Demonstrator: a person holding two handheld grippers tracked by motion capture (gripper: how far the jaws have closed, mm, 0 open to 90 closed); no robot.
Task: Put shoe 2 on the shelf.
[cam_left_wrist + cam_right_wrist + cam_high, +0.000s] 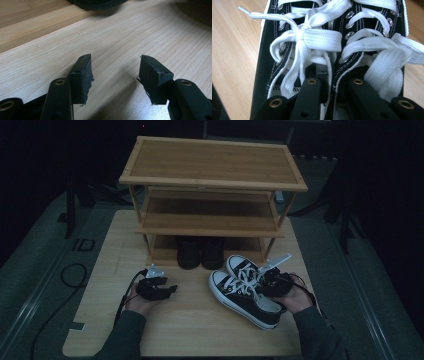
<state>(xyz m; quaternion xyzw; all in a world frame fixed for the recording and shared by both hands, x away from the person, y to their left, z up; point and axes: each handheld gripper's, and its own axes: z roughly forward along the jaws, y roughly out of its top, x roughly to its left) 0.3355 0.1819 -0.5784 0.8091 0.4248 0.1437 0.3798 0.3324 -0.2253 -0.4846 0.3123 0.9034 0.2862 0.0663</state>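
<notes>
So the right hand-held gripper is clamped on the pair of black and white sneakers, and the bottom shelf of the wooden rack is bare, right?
Not quite. The bottom shelf holds dark shoes, as the high view shows. The rest stands.

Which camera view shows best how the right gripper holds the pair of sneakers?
The right gripper view: the right gripper has its jaws shut on the adjoining inner collars of the two sneakers, below the white laces. The high view shows the grip from far and dim. The left gripper view shows bare table.

Dim room, pale wooden table (190, 330), three-tier bamboo shoe rack (212, 162), grey floor (30, 270) with black cable (70, 275).
</notes>
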